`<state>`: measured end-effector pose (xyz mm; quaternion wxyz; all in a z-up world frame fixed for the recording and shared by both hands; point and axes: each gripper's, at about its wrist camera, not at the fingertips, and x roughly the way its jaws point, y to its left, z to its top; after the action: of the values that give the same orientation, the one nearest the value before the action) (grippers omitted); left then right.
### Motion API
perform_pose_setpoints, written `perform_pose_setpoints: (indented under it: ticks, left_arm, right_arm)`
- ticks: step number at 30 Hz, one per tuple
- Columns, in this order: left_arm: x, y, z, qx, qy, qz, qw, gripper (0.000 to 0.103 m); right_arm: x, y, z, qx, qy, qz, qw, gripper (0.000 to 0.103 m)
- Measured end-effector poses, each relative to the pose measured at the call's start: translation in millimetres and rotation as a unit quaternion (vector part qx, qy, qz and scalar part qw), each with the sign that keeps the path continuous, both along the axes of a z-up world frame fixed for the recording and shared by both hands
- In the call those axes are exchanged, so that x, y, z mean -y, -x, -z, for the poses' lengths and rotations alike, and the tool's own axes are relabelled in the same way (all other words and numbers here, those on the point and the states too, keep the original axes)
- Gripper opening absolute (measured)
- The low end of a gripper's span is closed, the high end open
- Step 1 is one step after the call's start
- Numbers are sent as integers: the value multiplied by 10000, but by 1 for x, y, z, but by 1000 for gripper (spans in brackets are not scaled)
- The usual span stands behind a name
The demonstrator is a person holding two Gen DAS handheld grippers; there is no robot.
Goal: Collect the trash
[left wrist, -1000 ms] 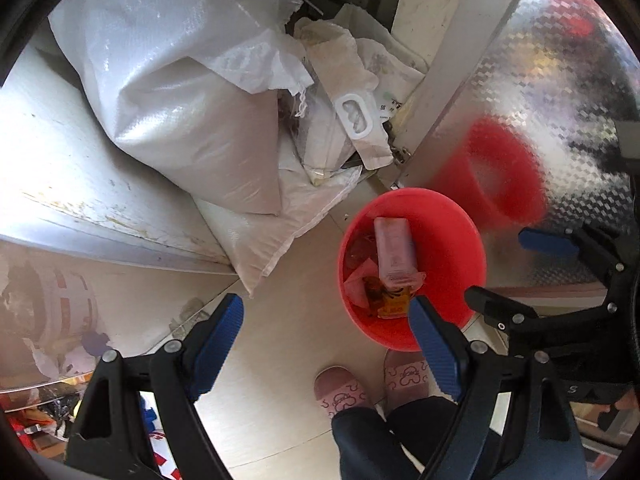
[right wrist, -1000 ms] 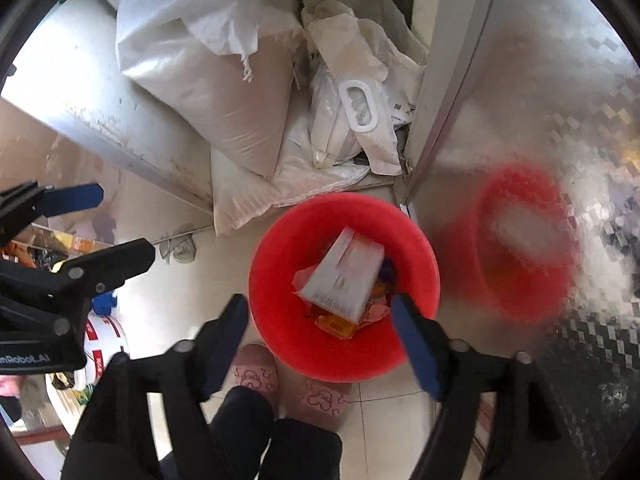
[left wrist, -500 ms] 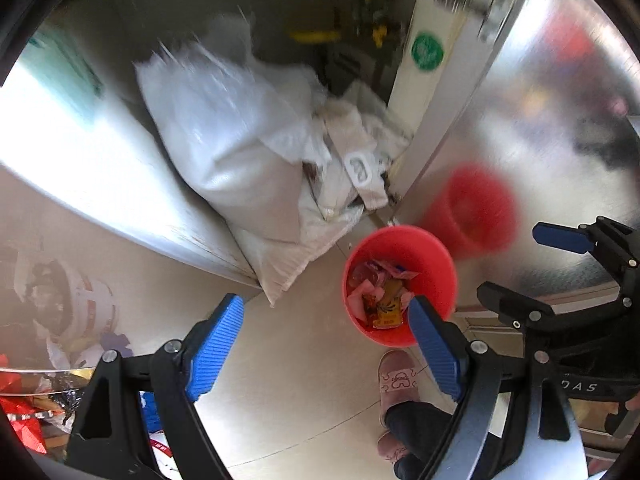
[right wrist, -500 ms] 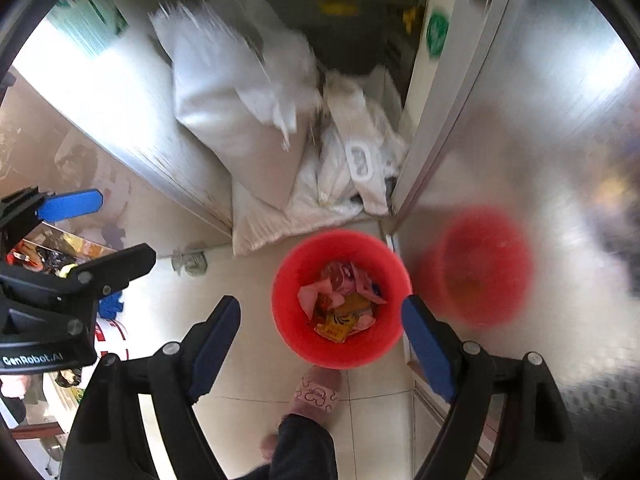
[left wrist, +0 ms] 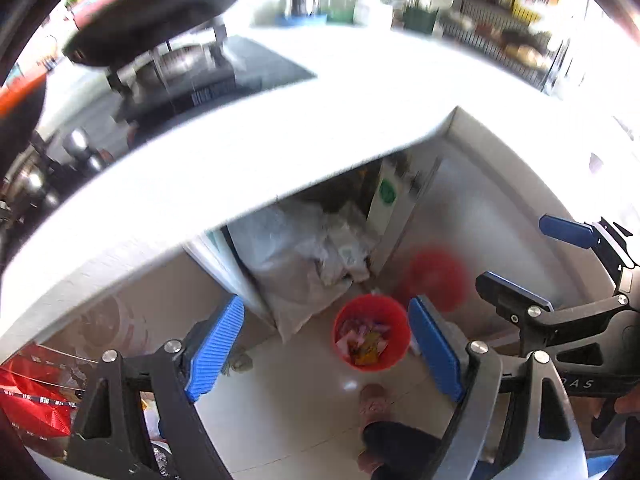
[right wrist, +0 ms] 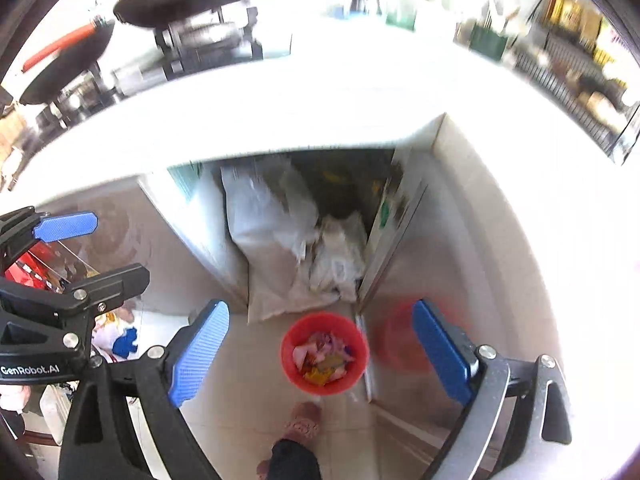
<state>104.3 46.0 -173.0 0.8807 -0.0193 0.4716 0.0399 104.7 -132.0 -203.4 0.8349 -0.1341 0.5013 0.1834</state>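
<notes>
Both grippers high above the bin, nothing held.

I see the red bin (right wrist: 324,354) on the tiled floor, full of wrappers (right wrist: 322,360), just in front of white sacks (right wrist: 276,240) under the white counter (left wrist: 248,148). My left gripper (left wrist: 326,354) stands wide and empty; my right gripper (right wrist: 320,354) has just been opening further, jaws wide, nothing between them. A slippered foot (right wrist: 304,418) is near the bin. Pans on the counter are blurred.
</notes>
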Motion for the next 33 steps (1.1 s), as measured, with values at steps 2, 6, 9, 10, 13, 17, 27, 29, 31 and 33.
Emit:
perform_pose_setpoints:
  ticks: [2,6,9,10,13,17,27,29,31,33]
  left_arm:
    - [8,12,-26,180,17,-9,9998,83]
    - [24,29,-69,447,23,-39,9990,84]
    - [38,42,-98,626,-50,-11,9980,86]
    - [43,46,-107,671,-58,11,9977,86]
    - [57,57,-130,850,-140,18,9963,87]
    - [75,69,-148,1007,-96,62,9949,88]
    - [95,89,-179,1174,-69,90,9930,88]
    - [96,90,-180,1210,-65,57,9926,88]
    - [97,93,-182,1286,-84,17,9917,88]
    - [97,94,-183,1271,-49,-19,9919,88]
  right_arm:
    - [3,7,-28,240,23,12,9997,95]
    - [16,24,-77,698,88,176,9974,98]
    - [26,34,-104,904,117,332,9953,99]
    - [30,37,-112,949,117,381,9947,99]
    - [44,48,-135,1049,103,520,9931,99]
    - [59,64,-163,1221,133,653,9903,99]
    - [72,78,-199,1508,177,772,9854,99]
    - [72,78,-202,1560,179,751,9847,99]
    - [73,80,-205,1600,166,742,9842,99]
    - [74,82,-207,1636,177,757,9835,99]
